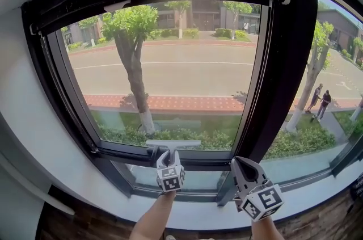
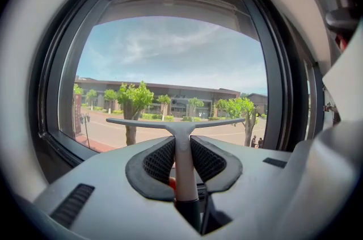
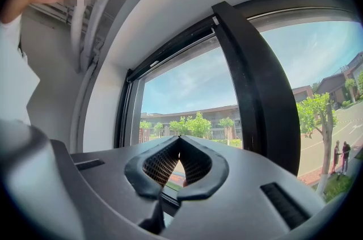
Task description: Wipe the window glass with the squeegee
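Near the window glass [image 1: 170,63] bottom edge, left gripper [image 1: 168,155] clamps the squeegee [image 1: 173,144] — right gripper [image 1: 241,164] closed, empty.

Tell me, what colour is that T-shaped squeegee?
Pale grey, darker at the handle's base; the squeegee shows best in the left gripper view.

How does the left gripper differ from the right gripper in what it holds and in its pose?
The left gripper is shut on the squeegee handle; the right gripper is shut on nothing. In the head view the left gripper stands straight below the glass pane, while the right gripper leans at the foot of the black post. Both are low, near the sill.
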The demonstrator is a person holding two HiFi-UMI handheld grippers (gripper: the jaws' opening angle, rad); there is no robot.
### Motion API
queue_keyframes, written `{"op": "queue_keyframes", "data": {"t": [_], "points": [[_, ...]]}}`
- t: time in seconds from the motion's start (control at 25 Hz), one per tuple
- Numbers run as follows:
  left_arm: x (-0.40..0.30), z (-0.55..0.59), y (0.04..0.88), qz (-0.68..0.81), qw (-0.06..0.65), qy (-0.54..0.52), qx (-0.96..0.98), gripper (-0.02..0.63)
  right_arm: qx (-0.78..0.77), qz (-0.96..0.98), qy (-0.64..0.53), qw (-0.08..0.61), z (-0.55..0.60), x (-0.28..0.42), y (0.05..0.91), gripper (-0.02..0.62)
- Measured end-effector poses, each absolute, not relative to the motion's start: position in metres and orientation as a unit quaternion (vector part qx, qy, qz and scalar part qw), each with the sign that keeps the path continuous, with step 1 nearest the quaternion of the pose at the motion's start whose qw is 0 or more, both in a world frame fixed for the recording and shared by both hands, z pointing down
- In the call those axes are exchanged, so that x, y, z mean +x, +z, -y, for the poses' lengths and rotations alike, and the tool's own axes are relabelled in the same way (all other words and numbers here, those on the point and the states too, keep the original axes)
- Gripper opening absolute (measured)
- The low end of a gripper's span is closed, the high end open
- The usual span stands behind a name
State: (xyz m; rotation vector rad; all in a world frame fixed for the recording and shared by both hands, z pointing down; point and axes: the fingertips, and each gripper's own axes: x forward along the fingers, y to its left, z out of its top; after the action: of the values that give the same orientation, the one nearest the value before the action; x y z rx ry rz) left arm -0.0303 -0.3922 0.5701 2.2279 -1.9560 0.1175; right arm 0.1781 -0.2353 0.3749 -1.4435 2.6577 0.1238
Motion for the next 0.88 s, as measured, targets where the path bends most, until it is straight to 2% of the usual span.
{"op": "queue_keyframes", "data": {"t": [0.48, 0.88], "points": [[0.028, 0.311, 0.378, 0.587, -0.047, -0.092, 0.803, 0.092, -0.510, -0.855, 0.050, 0.077, 0.235, 0.214, 0.365, 0.011], [0.079, 0.331, 0.208, 0.553, -0.137, -0.184, 0.801, 0.092, -0.530, -0.839, 0.073, 0.100, 0.223, 0.252, 0.339, 0.011]]}}
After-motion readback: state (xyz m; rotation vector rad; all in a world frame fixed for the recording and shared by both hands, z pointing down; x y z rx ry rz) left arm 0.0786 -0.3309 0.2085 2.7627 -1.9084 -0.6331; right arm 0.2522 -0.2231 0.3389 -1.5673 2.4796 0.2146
